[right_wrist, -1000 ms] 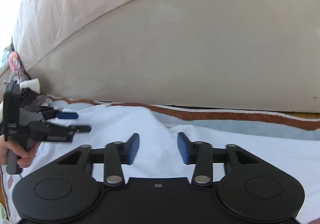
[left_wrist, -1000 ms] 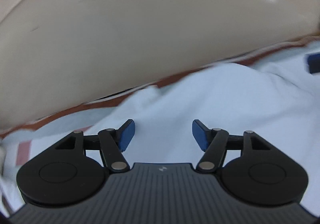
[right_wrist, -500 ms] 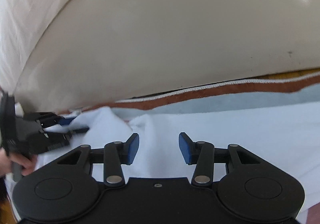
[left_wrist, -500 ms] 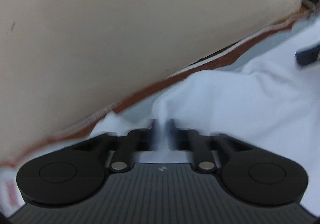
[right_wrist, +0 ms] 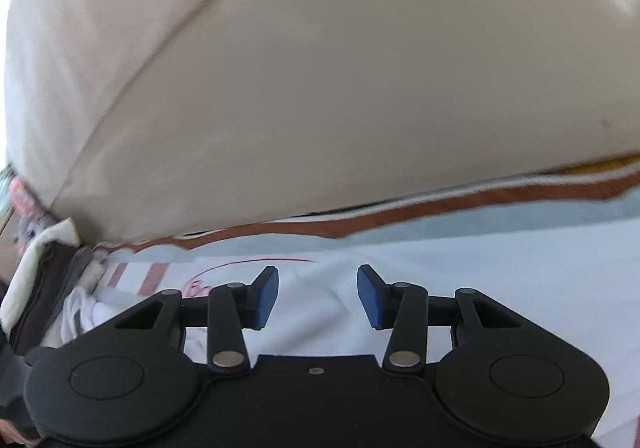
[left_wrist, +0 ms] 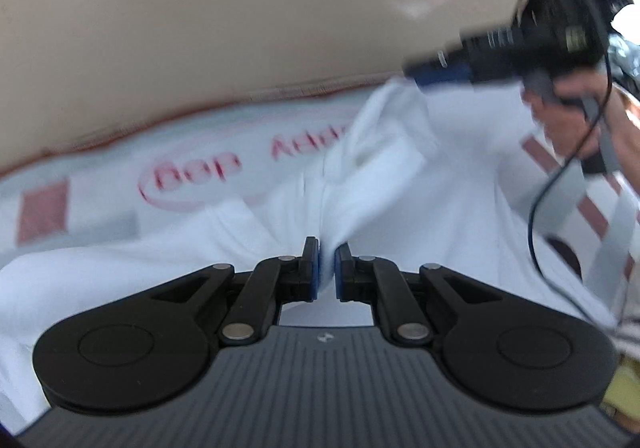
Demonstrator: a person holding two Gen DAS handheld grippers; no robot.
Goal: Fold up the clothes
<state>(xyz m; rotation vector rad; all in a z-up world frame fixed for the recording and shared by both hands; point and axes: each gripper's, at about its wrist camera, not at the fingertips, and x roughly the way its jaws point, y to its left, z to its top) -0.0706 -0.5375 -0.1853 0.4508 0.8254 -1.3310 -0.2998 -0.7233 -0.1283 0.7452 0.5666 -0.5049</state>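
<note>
- The left gripper (left_wrist: 327,264) has its blue pads pinched on a raised fold of the white garment (left_wrist: 400,184).
- The garment lies on the printed sheet (left_wrist: 100,188), just below the beige headboard (left_wrist: 240,28).
- The right gripper (right_wrist: 317,295) hovers over the garment, jaws apart.

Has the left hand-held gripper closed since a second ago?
Yes. The left hand-held gripper has shut on the white garment, which now stands bunched above the printed sheet.
</note>
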